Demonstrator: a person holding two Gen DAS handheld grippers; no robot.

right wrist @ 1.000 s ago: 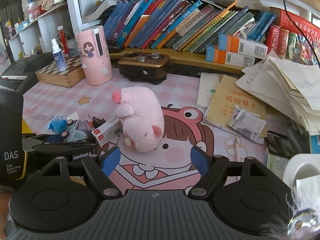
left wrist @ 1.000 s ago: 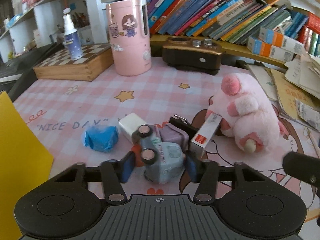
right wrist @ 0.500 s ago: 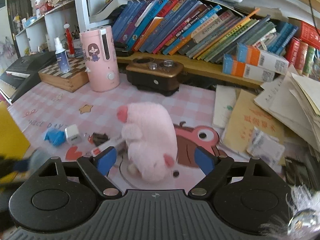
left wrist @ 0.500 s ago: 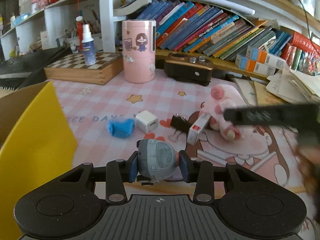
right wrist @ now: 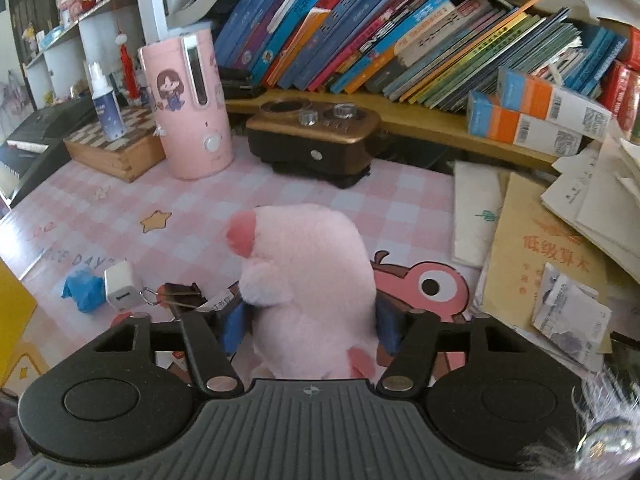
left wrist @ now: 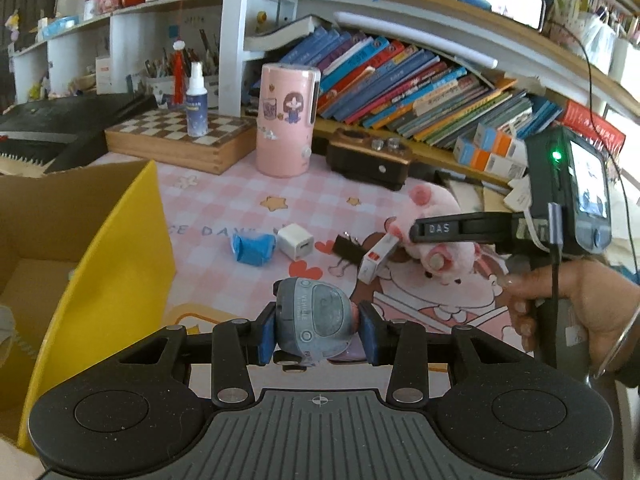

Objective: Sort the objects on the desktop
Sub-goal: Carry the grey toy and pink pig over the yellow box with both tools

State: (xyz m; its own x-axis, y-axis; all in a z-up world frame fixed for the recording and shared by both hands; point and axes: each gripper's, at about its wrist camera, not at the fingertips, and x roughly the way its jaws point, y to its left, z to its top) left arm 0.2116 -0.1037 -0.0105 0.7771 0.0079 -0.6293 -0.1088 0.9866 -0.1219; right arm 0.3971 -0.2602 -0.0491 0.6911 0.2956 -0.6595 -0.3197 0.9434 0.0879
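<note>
**Grippers: both engaged**

Left gripper [left wrist: 317, 338], lower centre of frame: pads clamped on toy car [left wrist: 316, 330], lifted. Right gripper [right wrist: 310, 322], lower centre: jaws closing around plush [right wrist: 308, 280]. Right hand [left wrist: 576, 304] at right edge, gripping handle.

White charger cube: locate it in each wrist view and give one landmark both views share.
Left wrist view: charger lies mid-frame on the pink mat, just right of the blue wad.
Right wrist view: charger lies at lower left, again right of the blue wad.
Shared landmark: pink cylinder.
</note>
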